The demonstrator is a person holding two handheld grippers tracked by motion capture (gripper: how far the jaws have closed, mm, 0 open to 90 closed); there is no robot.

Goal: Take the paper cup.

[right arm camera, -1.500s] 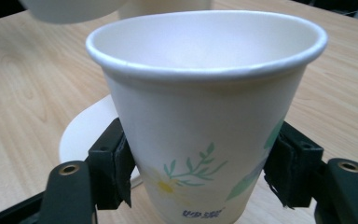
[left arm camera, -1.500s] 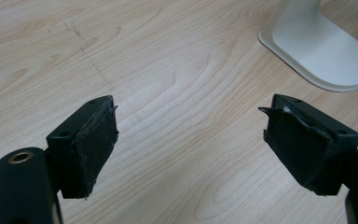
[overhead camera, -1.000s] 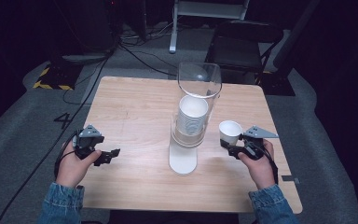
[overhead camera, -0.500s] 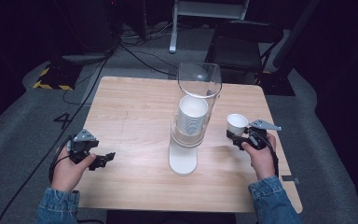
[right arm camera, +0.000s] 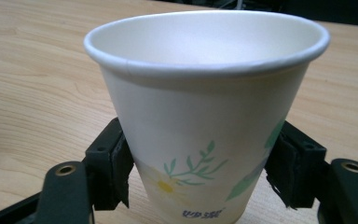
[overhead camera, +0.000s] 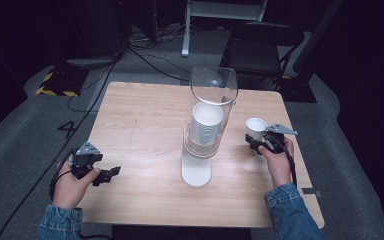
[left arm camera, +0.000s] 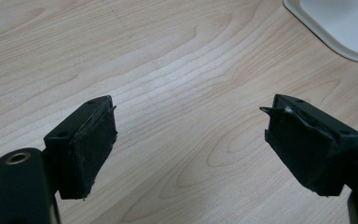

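A white paper cup (overhead camera: 256, 126) with a flower print (right arm camera: 205, 93) stands upright between the jaws of my right gripper (overhead camera: 253, 140), right of the cup dispenser. In the right gripper view both pads (right arm camera: 116, 168) press on the cup's lower sides, so my right gripper (right arm camera: 200, 163) is shut on it. The dispenser (overhead camera: 211, 115) is a clear tube over a stack of white cups, on a white base (overhead camera: 196, 172) at the table's middle. My left gripper (overhead camera: 111, 173) sits near the table's front left. It (left arm camera: 191, 135) is open over bare wood, its jaws wide apart with nothing between them.
The wooden table (overhead camera: 145, 115) stretches bare to the left and behind the dispenser. A corner of the white base (left arm camera: 340, 23) shows at the top right of the left gripper view. A dark chair (overhead camera: 260, 50) and cables lie on the floor beyond the table.
My right gripper has carried the cup a little to the right and farther from the person. My left gripper has drawn back toward the front left edge.
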